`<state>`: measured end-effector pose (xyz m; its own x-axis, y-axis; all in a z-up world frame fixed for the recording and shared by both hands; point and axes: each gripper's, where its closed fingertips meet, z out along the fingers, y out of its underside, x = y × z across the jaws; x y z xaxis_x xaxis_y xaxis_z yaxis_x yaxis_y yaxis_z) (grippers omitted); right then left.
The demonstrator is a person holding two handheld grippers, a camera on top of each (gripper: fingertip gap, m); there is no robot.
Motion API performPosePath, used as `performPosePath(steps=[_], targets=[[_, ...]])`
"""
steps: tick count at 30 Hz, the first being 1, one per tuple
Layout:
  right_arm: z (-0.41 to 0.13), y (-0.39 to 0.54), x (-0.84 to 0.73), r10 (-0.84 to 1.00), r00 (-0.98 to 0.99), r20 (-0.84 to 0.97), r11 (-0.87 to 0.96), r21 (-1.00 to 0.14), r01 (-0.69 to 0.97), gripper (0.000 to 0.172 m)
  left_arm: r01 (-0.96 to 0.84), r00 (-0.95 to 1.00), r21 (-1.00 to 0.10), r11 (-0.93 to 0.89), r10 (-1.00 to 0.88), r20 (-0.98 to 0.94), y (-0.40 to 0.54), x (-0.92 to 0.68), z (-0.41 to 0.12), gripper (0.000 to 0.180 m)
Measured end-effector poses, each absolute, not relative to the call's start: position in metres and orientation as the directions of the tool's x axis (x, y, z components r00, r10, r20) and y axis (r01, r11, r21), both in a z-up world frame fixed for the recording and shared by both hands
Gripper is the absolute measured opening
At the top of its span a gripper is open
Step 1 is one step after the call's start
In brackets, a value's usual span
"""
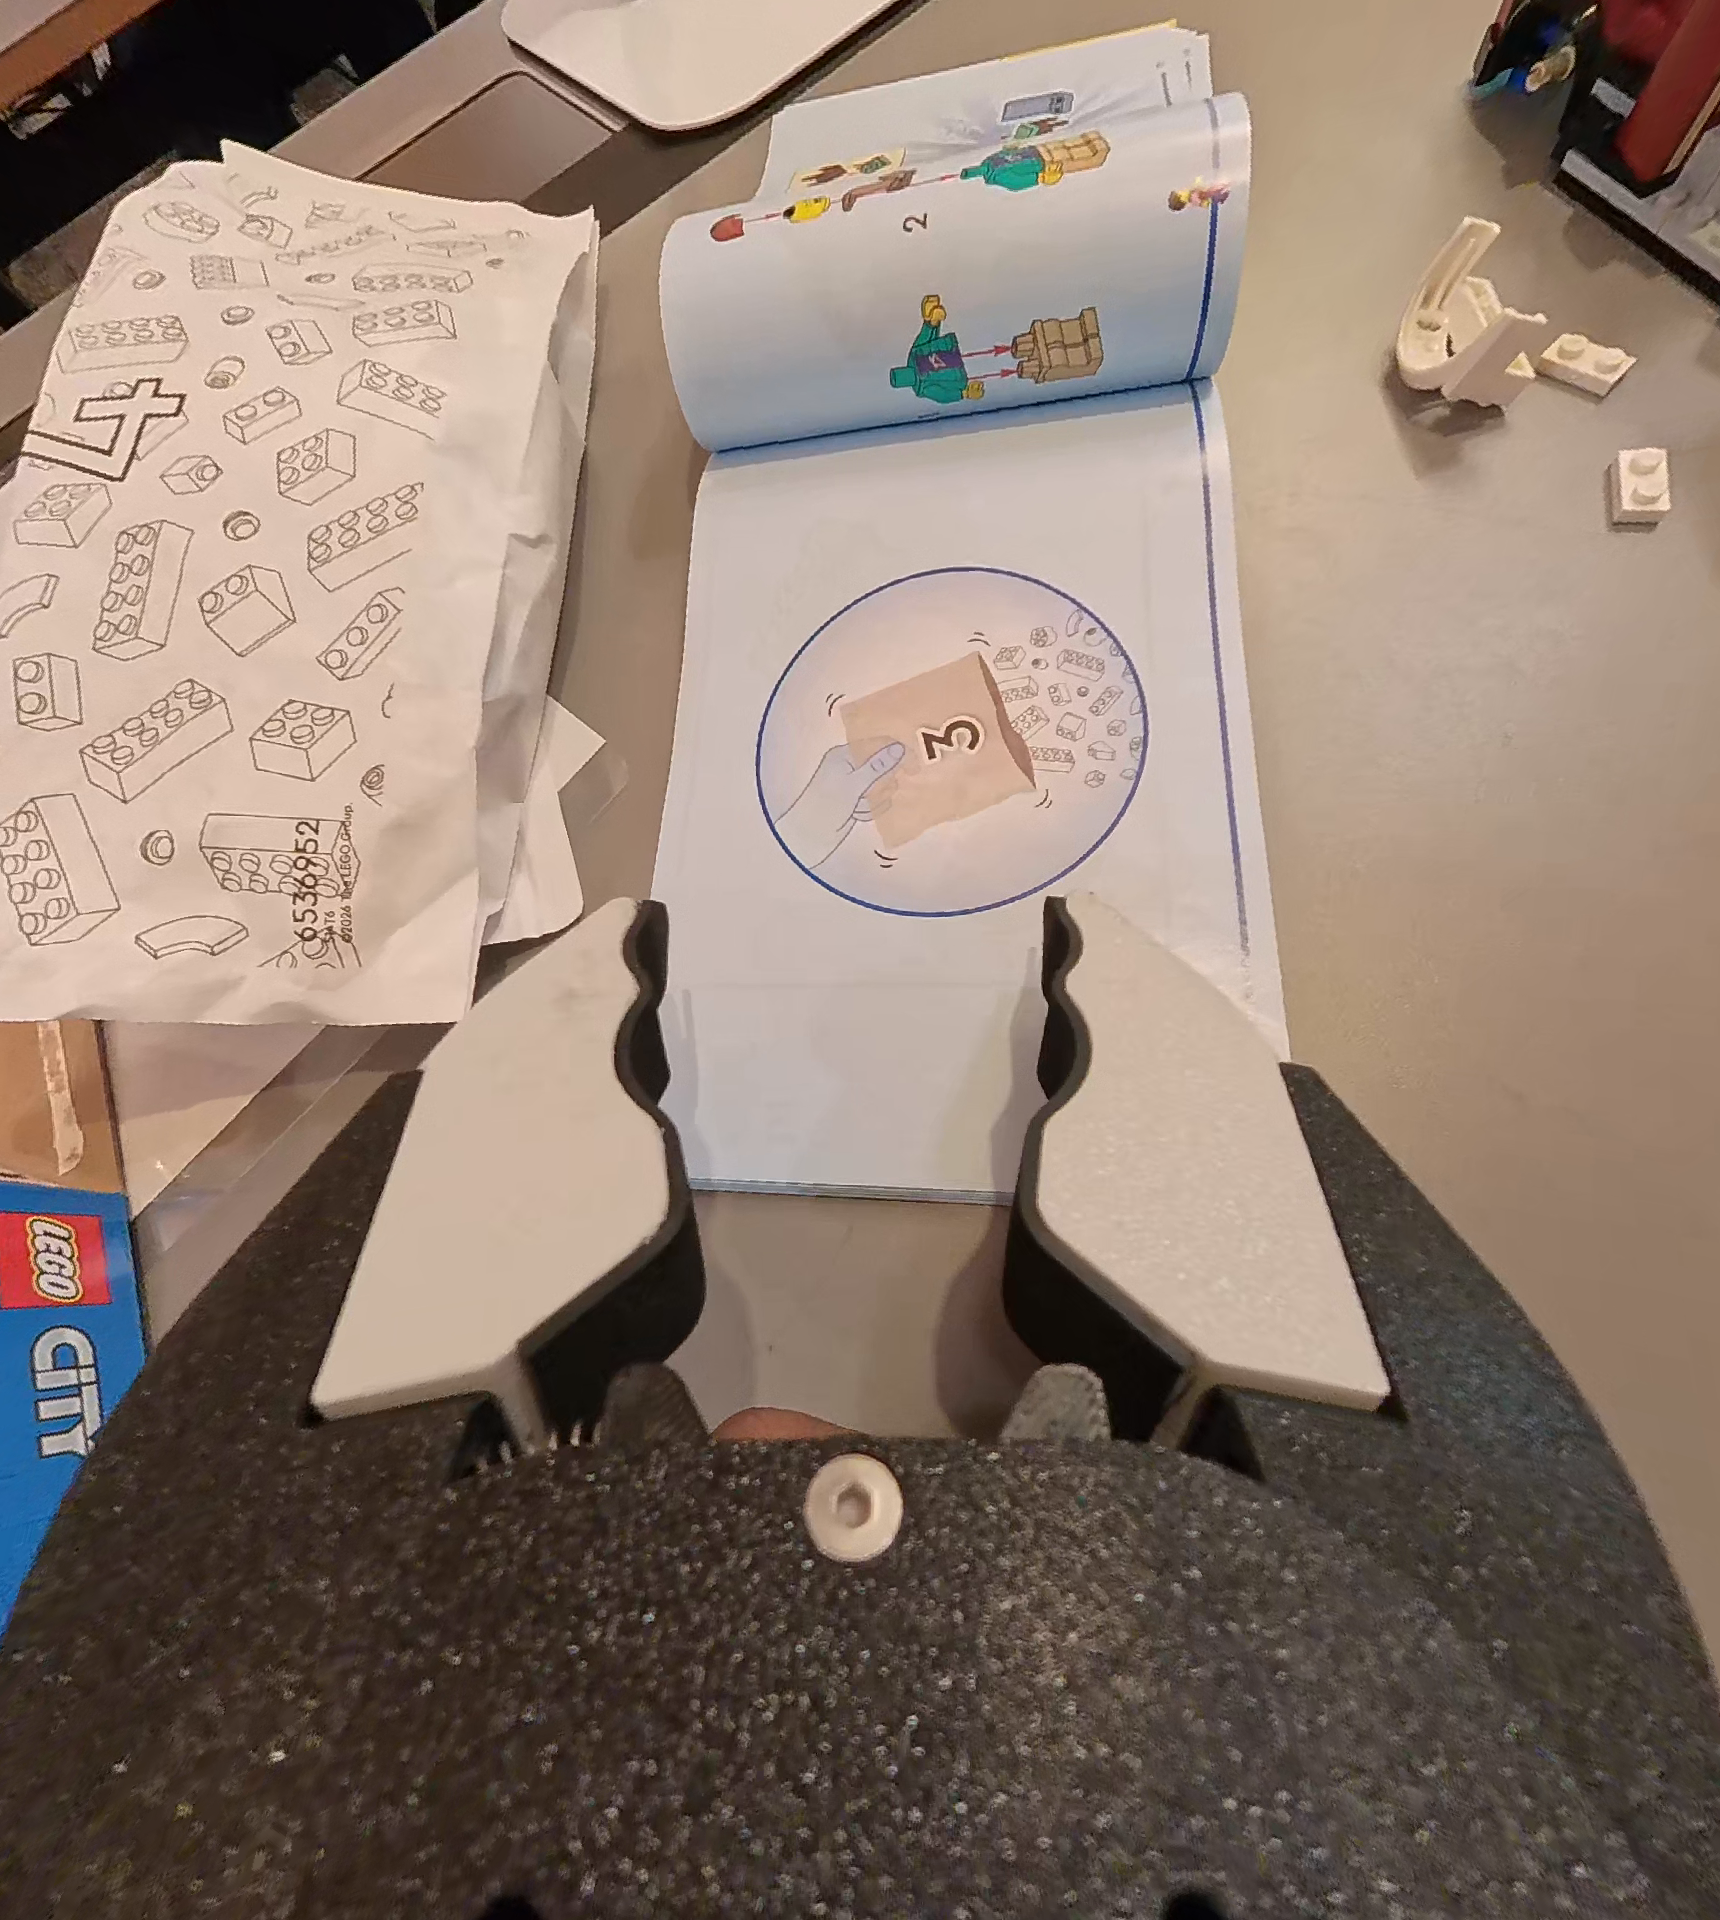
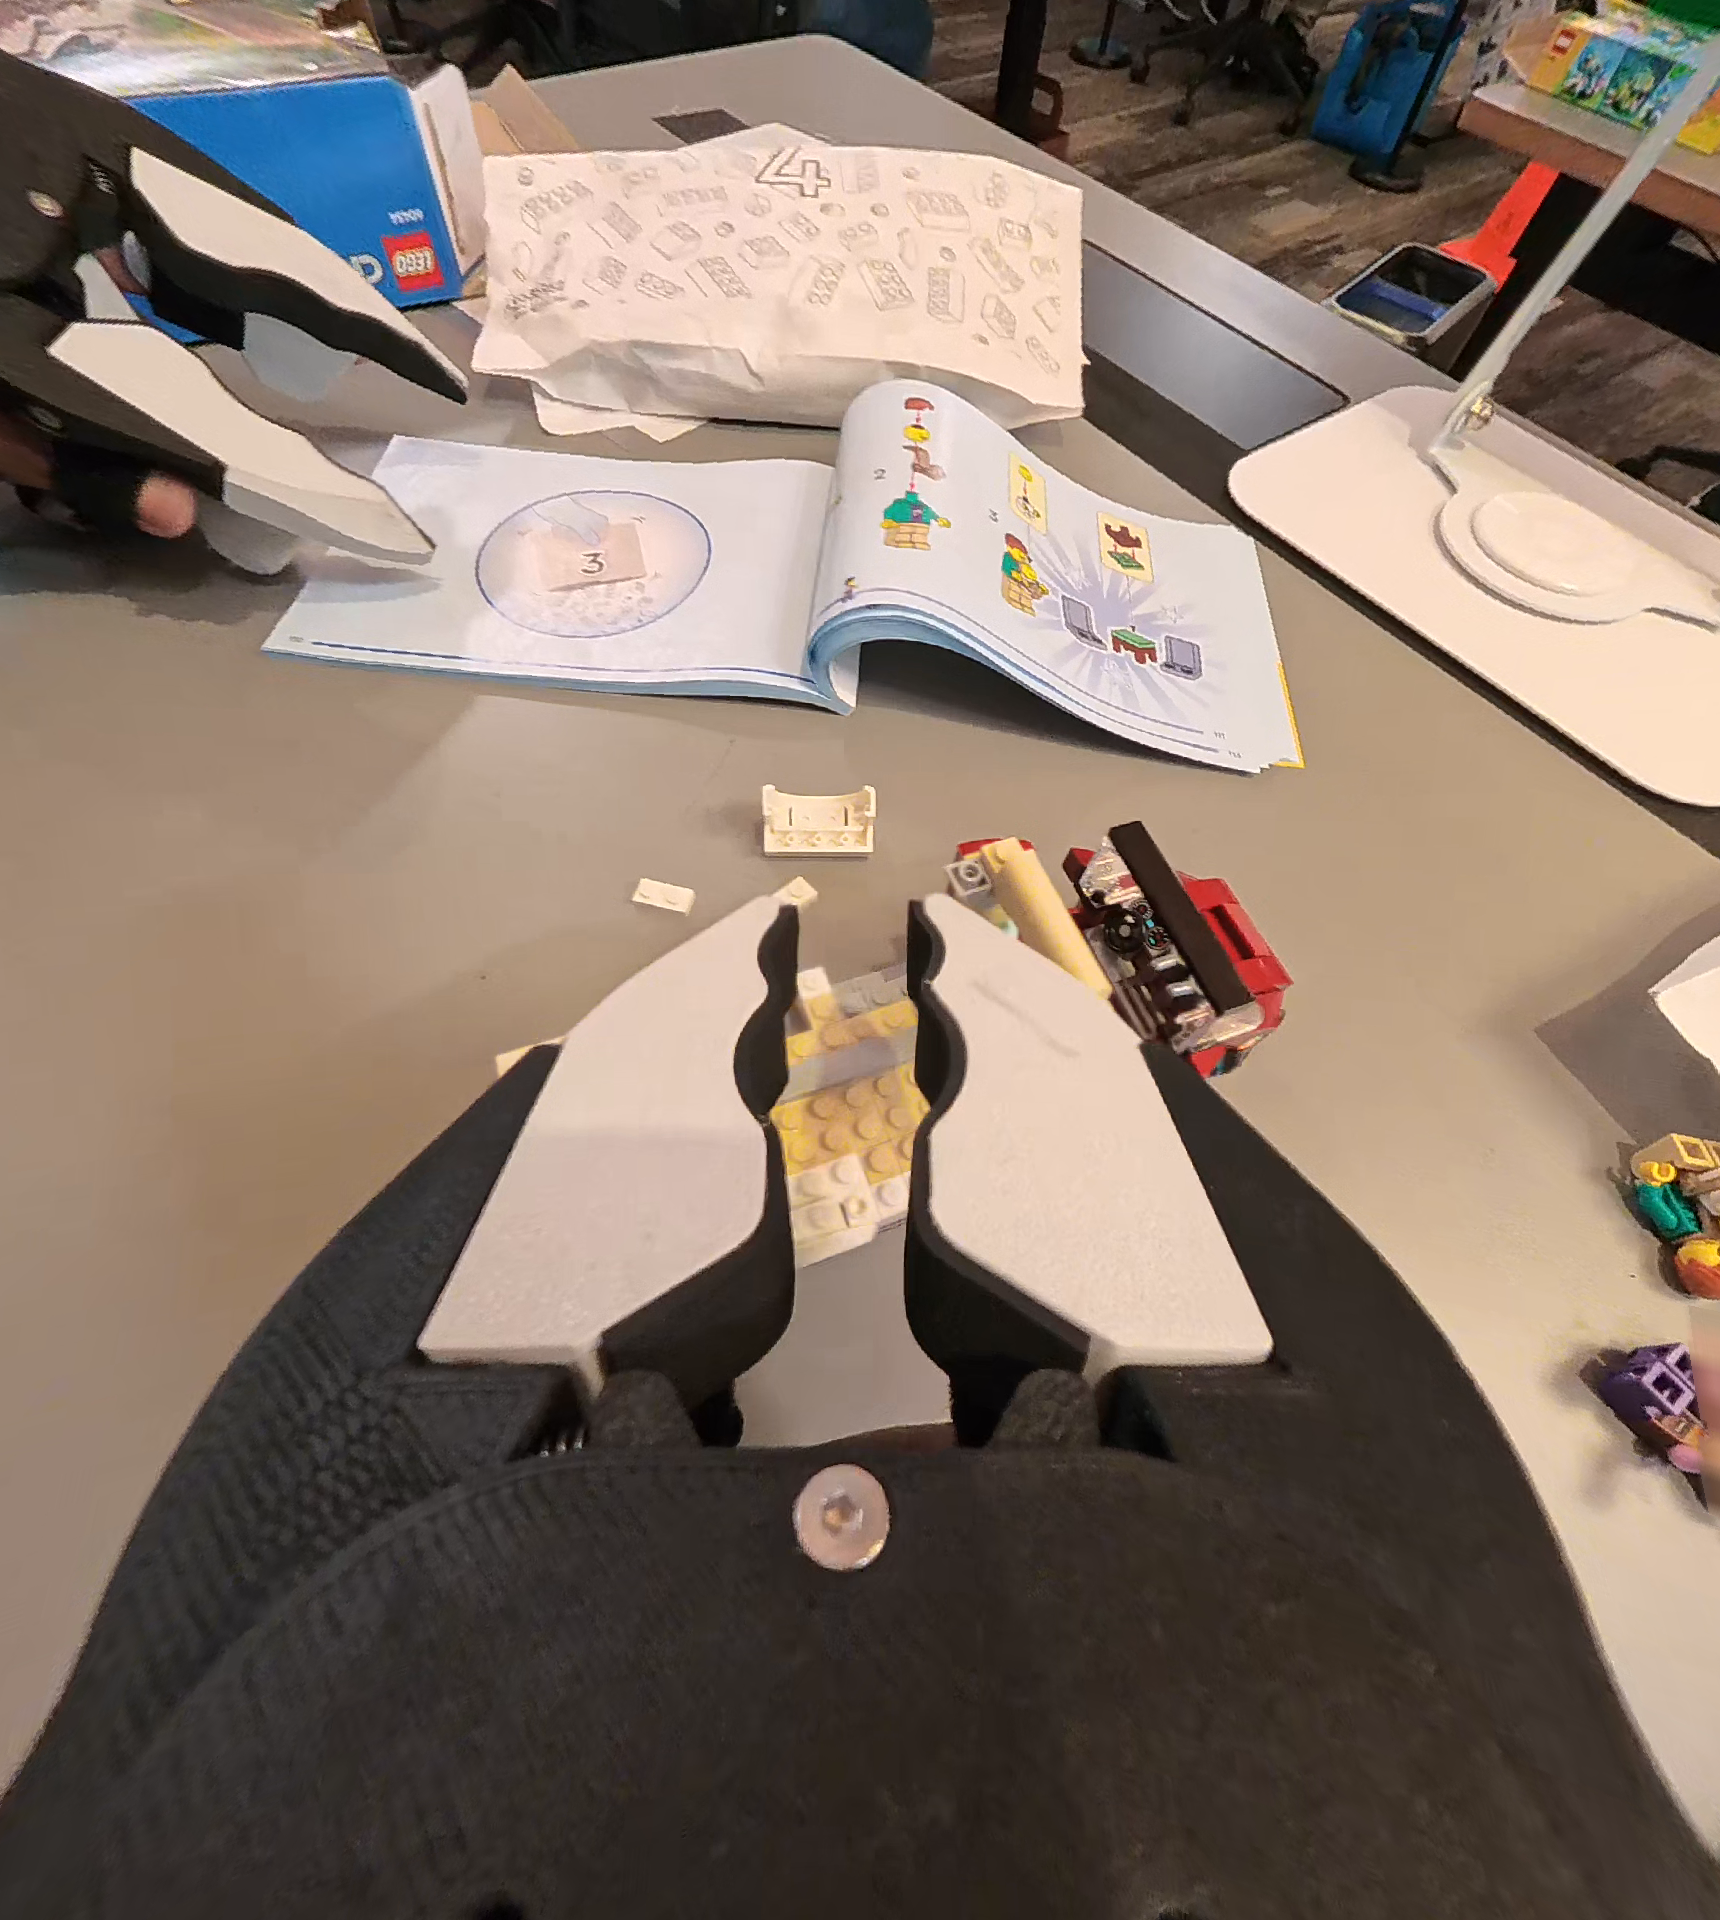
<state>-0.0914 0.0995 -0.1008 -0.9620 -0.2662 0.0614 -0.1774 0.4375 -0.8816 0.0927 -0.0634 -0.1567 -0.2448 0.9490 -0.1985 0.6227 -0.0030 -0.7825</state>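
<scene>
Left gripper (image 1: 854, 912) spread wide and empty over the near edge of the open booklet (image 1: 939, 499); right gripper (image 2: 854, 914) narrowed over tan brick assembly (image 2: 851, 1122) in front of booklet; grasp cannot be told.

Both grippers, the left gripper (image 1: 856, 925) and the right gripper (image 2: 854, 920), have speckled black foam-like bodies and pale grey wedge fingers (image 2: 658, 1122) lined with wavy black pads. A round screw (image 2: 841, 1517) sits at six o'clock below each finger pair. The hand (image 2: 123, 499) wears a black fingerless glove.

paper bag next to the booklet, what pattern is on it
White paper bag printed with black outline drawings of toy bricks; clearest in the left wrist view.
</scene>
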Motion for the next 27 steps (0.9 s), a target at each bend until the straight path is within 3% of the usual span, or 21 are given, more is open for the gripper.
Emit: performPosePath(steps=[27], targets=[[-0.12,0.15,-0.085,-0.347,-0.937,0.024,0.459,-0.867,-0.192,0.024,0.675,-0.283,-0.738,-0.026,0.914,-0.291,-0.069,0.094,-0.164,0.07]])
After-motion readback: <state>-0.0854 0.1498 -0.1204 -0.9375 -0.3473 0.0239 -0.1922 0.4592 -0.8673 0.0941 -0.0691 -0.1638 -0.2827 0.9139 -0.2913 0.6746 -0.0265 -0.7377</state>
